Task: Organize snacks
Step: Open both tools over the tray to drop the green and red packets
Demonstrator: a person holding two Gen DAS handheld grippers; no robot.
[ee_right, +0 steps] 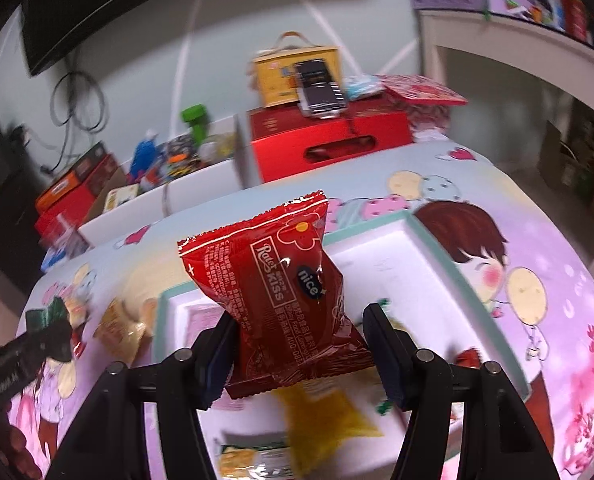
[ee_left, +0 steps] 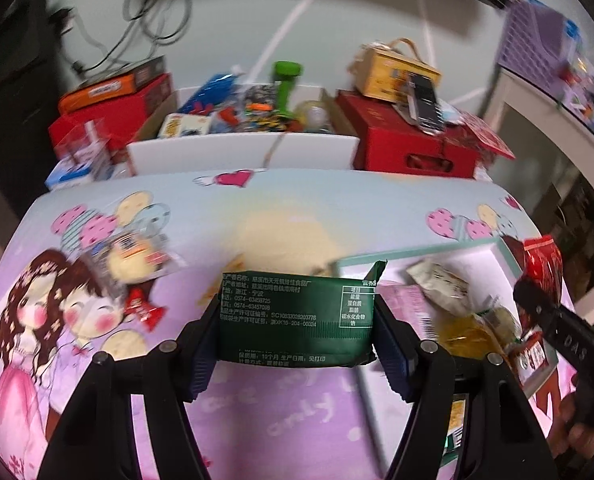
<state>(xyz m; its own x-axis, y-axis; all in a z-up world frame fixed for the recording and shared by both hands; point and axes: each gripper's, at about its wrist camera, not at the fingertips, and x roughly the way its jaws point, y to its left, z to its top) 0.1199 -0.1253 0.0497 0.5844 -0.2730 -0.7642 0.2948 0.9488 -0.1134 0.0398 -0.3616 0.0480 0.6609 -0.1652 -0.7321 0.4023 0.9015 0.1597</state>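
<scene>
Background: cartoon-print tablecloth [ee_left: 297,200]; red carton [ee_right: 329,140] carrying yellow handled box [ee_right: 297,76]; green object [ee_left: 287,84], possibly a bottle; wall cables [ee_left: 157,8].

The green packet [ee_left: 297,312] was matt printed film, its top edge serrated. The red packet [ee_right: 285,300] was glossy, crinkled foil-like plastic that caught highlights. The grippers' fingers [ee_left: 201,344] were matt black plastic with ribbed dark-blue pads and metal pivot pins. The tablecloth [ee_left: 289,412], at 6 o'clock, was smooth printed cloth. The tray [ee_right: 381,272] looked smooth, white, matt, with a pale-green rim.
</scene>
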